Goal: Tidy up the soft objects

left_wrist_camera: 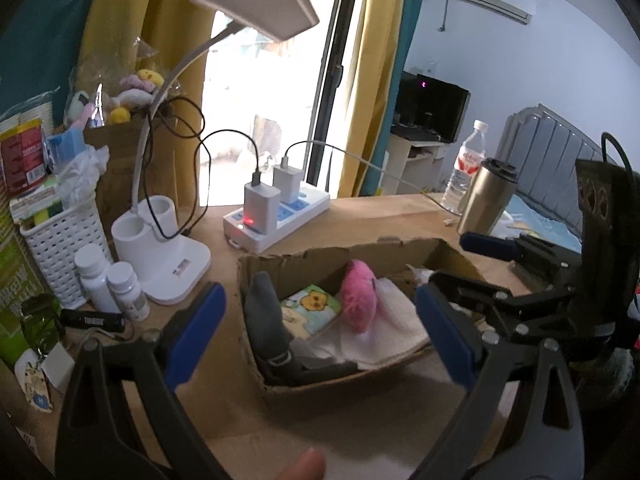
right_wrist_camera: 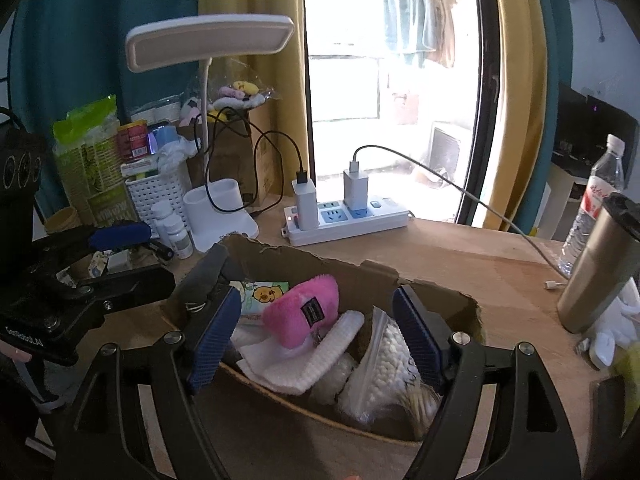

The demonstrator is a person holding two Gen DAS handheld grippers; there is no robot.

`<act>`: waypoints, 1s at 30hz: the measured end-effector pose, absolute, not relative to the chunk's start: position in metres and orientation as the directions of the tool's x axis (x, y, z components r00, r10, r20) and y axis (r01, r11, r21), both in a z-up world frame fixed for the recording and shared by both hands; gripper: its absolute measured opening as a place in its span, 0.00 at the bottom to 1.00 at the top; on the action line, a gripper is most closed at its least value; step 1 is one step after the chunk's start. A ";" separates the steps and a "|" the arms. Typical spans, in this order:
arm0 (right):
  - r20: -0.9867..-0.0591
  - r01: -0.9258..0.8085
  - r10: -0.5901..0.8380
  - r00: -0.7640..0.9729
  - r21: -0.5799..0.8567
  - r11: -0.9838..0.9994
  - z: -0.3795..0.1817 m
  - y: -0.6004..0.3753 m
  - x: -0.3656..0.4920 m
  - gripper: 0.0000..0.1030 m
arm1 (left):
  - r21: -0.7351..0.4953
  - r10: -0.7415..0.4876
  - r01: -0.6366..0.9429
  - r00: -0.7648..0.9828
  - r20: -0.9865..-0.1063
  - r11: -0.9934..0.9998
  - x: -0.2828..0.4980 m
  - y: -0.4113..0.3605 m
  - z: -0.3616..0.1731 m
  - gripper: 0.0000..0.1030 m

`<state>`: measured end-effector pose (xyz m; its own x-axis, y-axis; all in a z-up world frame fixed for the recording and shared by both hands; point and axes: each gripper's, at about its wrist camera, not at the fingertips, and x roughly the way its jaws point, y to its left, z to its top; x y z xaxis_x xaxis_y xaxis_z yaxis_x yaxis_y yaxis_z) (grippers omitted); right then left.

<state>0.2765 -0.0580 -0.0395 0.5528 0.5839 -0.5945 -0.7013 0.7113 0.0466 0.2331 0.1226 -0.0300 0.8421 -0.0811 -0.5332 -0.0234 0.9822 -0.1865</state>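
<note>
Left wrist view first: the left gripper (left_wrist_camera: 320,320) is spread wide with nothing between its blue pads, hanging just short of the box (left_wrist_camera: 280,390) on the desk (left_wrist_camera: 400,216). Inside the box, dead ahead at 12 o'clock, there's a pink plush (left_wrist_camera: 360,296) standing on end, long axis running roughly 12 to 6, resting on a white cloth (left_wrist_camera: 384,332). A grey sock (left_wrist_camera: 266,312) leans at about 10 o'clock along the box's left wall, with a little bear-print cloth (left_wrist_camera: 312,308) between the two. The right gripper (left_wrist_camera: 486,242) pokes in from 3 o'clock, over the box's right end. Right wrist view: that gripper (right_wrist_camera: 316,336) is open too, gripping nothing, its pads straddling the box (right_wrist_camera: 280,404) from above, and the plush (right_wrist_camera: 304,312) sits right between them, a touch toward 11 o'clock, long axis tipped from about 2 down to 8. A zip bag (right_wrist_camera: 380,364) of white stuff lies at 4 o'clock, up by the right pad. I'd say the right hand is the nearer one to the plush, and everything soft looks boxed already, so whatever's next probably starts there.
</note>
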 end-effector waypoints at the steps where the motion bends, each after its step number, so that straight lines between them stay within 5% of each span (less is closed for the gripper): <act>1: -0.592 -0.700 0.583 0.556 0.045 0.713 -0.038 -0.059 0.274 0.79 | -0.185 -0.082 -0.021 0.844 -0.531 0.983 0.231 0.121 -0.029 0.94; 30: -0.517 -0.628 0.546 0.659 0.021 0.778 -0.005 -0.126 0.210 0.79 | -0.161 -0.101 0.027 0.874 -0.475 0.987 0.172 0.071 -0.001 0.94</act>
